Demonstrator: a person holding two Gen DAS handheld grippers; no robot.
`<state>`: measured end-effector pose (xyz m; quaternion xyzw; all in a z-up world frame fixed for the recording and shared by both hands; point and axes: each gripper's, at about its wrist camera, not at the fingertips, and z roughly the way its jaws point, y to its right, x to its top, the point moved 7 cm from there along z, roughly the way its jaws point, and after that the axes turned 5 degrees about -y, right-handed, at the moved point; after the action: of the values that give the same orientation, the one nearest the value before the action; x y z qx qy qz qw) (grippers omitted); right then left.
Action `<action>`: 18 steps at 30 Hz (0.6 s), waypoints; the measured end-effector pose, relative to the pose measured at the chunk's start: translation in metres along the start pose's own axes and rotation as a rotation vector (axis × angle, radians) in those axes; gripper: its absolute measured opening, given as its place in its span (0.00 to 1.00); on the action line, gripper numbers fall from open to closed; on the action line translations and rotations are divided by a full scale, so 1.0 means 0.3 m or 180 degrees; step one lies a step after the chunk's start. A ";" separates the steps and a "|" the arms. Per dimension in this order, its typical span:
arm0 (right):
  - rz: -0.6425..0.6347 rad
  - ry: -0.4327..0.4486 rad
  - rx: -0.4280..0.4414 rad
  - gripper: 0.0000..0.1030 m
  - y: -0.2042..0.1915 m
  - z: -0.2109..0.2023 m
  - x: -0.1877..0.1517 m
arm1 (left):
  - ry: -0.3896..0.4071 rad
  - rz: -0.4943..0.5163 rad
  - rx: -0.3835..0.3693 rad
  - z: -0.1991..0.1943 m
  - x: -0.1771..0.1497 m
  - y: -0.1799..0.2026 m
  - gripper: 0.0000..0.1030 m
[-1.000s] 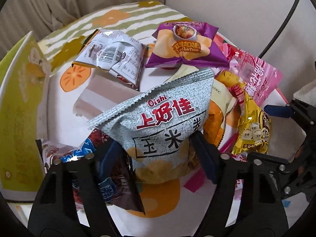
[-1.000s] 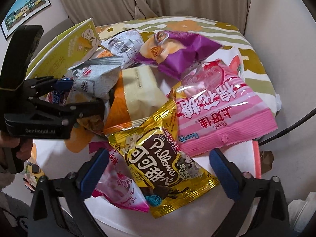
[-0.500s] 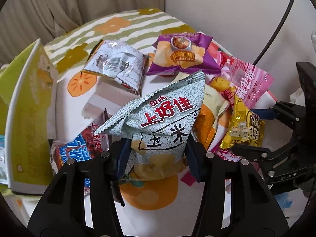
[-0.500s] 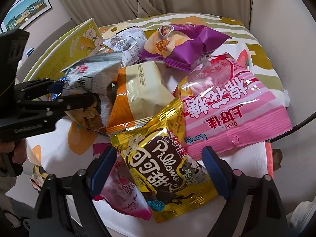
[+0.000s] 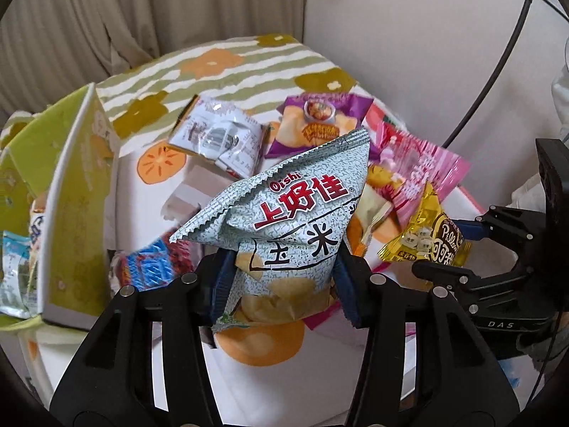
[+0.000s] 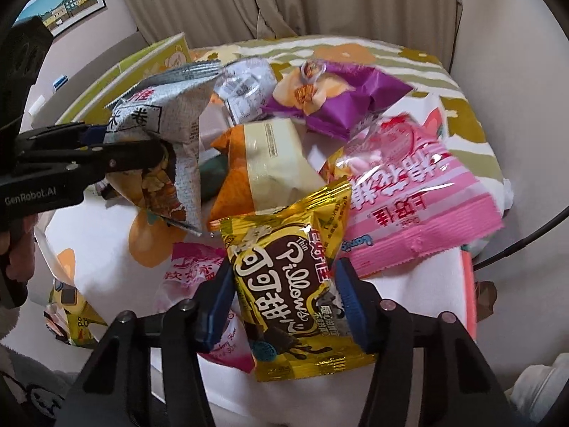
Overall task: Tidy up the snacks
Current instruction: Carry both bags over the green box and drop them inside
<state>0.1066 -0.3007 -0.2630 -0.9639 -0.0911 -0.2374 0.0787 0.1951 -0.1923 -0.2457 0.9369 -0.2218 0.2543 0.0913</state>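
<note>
Snacks lie ahead of both grippers: left gripper (image 5: 284, 277) pinches a grey bag (image 5: 295, 213), right gripper (image 6: 281, 302) has just closed on a gold bag (image 6: 284, 277). Slick, puffy film could slide from either grip when lifted.

Behind your desk (image 5: 249, 67) hung beige curtains (image 6: 320, 0); a plain wall (image 5: 409, 35) stood right, a framed picture (image 6: 67, 3) far left.

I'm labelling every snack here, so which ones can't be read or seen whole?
- Blue bag, left wrist view: blurred, partly behind the left gripper.
- Pale pink bag, right wrist view: mostly under the gold bag and right gripper.
- Silver bag: print too small and blurred.
</note>
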 end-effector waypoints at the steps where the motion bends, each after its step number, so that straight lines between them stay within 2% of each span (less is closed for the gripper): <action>1: 0.0001 0.0027 -0.0006 0.50 -0.003 -0.013 0.006 | 0.0024 -0.0001 -0.0003 -0.013 0.004 0.005 0.45; 11: -0.0046 0.0404 -0.0123 0.49 -0.045 -0.231 0.099 | 0.0334 -0.0150 -0.0022 -0.220 0.069 0.013 0.45; 18: -0.0155 0.0709 0.0045 0.50 -0.154 -0.366 0.264 | 0.0605 -0.0326 0.0177 -0.418 0.105 -0.111 0.45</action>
<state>0.1168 -0.2662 -0.1246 -0.9285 -0.1069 -0.3442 0.0893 0.1803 -0.1389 -0.1243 0.9208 -0.1569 0.3431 0.0988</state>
